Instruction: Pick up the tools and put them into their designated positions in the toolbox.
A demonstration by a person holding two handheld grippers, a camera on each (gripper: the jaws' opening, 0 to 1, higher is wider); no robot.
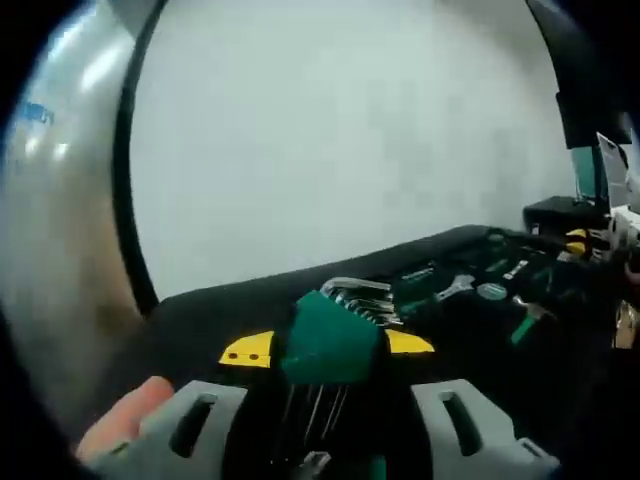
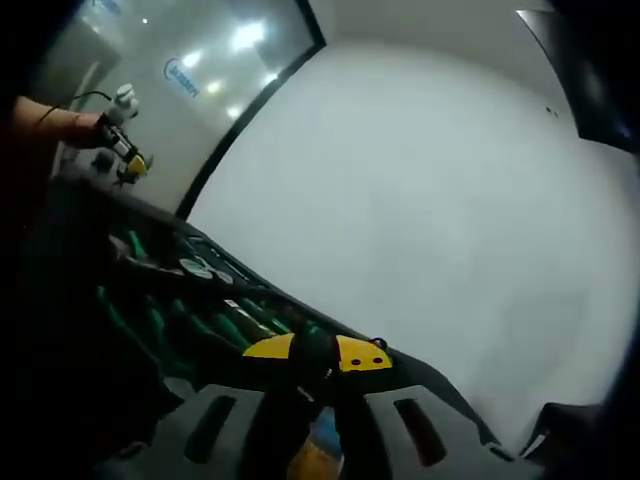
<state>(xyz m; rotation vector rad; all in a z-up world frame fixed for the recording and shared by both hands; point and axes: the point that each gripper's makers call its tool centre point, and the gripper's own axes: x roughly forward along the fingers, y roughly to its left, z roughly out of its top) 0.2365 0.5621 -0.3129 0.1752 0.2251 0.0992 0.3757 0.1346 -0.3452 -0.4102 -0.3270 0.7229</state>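
Observation:
My left gripper [image 1: 328, 347] is shut on a green hex key set [image 1: 330, 335]. Its metal keys stick out past the yellow jaw tips, above the near edge of the black toolbox [image 1: 200, 310]. Green-handled tools [image 1: 480, 290] lie in the toolbox slots to the right. In the right gripper view, my right gripper [image 2: 315, 352] is shut on a dark tool [image 2: 313, 372] whose yellow and blue part shows low between the jaws. It hangs over the toolbox [image 2: 430, 385], where rows of green tools [image 2: 215, 320] run to the left.
A broad white surface [image 1: 340, 150] lies behind the toolbox. A glass panel [image 2: 200, 60] with light reflections stands at the side. A finger [image 1: 130, 415] shows by my left jaw. The right gripper [image 1: 612, 215] shows at the far right, the left gripper [image 2: 125, 140] at the upper left.

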